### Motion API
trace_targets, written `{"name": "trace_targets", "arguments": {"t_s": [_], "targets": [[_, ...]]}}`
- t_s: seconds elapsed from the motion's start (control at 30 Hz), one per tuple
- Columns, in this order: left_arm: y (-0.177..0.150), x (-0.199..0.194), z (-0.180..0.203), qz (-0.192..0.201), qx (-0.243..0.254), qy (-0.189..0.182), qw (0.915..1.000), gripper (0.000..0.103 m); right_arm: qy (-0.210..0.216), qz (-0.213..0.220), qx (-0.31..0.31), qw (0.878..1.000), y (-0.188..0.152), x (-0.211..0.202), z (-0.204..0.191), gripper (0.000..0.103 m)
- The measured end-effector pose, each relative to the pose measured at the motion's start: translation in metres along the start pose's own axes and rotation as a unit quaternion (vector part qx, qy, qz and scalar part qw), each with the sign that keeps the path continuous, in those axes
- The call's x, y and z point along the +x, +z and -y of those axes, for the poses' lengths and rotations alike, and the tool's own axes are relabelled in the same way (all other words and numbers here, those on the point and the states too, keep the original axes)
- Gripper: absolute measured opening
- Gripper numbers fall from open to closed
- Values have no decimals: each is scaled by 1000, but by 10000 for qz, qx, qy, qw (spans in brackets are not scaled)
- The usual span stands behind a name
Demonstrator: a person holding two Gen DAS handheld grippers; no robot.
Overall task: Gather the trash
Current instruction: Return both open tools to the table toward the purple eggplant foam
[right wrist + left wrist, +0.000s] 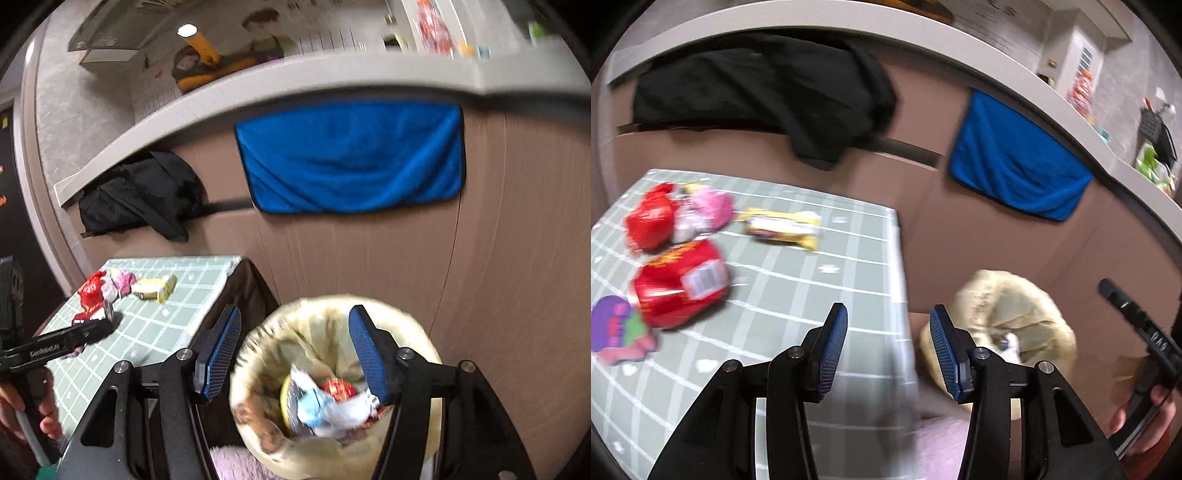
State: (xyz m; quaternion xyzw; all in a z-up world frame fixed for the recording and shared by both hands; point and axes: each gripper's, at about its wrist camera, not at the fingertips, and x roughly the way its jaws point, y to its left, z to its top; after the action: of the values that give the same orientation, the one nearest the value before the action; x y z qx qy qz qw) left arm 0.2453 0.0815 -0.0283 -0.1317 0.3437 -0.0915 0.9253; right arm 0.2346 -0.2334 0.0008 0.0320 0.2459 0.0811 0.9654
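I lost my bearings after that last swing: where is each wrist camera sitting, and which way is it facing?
Left wrist: above the table's right edge, facing the brown wall; snack wrappers lie left, the lined bin right. Its open left gripper shows, and the right gripper at the far right.
Right wrist: over the bin, looking down at trash inside; its open right gripper shows, and the left gripper at the left.
Shared: table, wrappers, bin, blue towel, black cloth.
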Motion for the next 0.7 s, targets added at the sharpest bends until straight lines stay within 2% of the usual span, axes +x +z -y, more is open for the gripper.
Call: {"name": "trace_targets", "arguments": {"t_s": [0.1, 0.37, 0.5, 0.7], "targets": [[2, -18, -41, 101, -220, 143, 9996, 48, 82, 36, -124, 9999, 6, 1, -27, 58], [9, -55, -140, 404, -935, 427, 9939, 48, 761, -245, -575, 9951, 10, 27, -105, 58], [7, -69, -168, 502, -1004, 522, 9923, 48, 1046, -466, -910, 9892, 7, 46, -147, 58], [0, -78, -197, 413, -1008, 414, 9932, 48, 1343, -660, -1236, 9810, 0, 65, -191, 58]]}}
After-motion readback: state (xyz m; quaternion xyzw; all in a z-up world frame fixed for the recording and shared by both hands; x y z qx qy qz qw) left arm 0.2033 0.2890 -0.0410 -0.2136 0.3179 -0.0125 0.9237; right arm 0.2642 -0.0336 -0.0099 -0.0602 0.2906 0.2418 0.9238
